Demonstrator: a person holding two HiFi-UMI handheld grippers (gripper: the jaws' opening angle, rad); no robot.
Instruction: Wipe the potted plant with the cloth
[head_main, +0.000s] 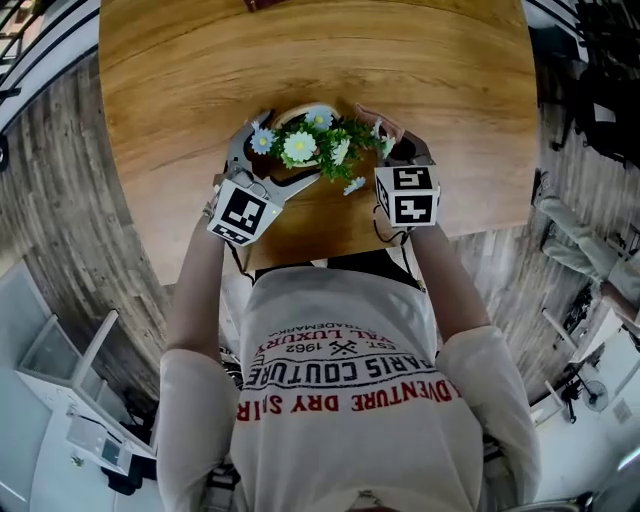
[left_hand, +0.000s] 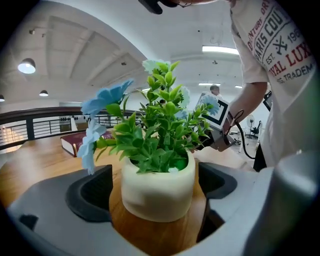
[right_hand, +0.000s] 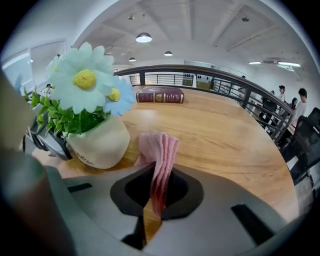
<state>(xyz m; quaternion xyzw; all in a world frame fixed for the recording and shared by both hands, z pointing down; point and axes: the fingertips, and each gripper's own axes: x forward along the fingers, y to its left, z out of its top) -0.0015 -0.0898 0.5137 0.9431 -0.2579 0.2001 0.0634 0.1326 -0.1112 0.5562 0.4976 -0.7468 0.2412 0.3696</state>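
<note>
Left gripper (head_main: 268, 158): jaws spread wide, one on either side of the cream pot (left_hand: 156, 190). Strip of bare wood visible at each side, neither pad pressing on the pot wall; nothing gripped.

Right gripper (right_hand: 157, 197): jaws closed on a folded pink cloth (right_hand: 161, 147), pinched along its lower part. Upper folds standing free above the jaws, just beside the pot; contact with the pot not decidable.

Potted plant (head_main: 318, 145): upright on the wooden table (head_main: 320, 60), near the edge closest to the person and between the two grippers. Left gripper around the pot, right gripper beside it on the opposite side. Green foliage with pale blue and white daisy-like flowers (right_hand: 82, 77), several in number, exact count not readable.

Counts:
- One potted plant.
- One cloth.
- Two grippers, each carrying one cube with square markers: left marker cube (head_main: 243, 212) and right marker cube (head_main: 407, 194).
- One dark red book (right_hand: 160, 95), lying flat at the far side of the table, well apart from the pot.
- One dark railing (right_hand: 200, 75) curving beyond the table.
- Two persons (right_hand: 301, 97) standing far off at the right edge of the right gripper view.
</note>
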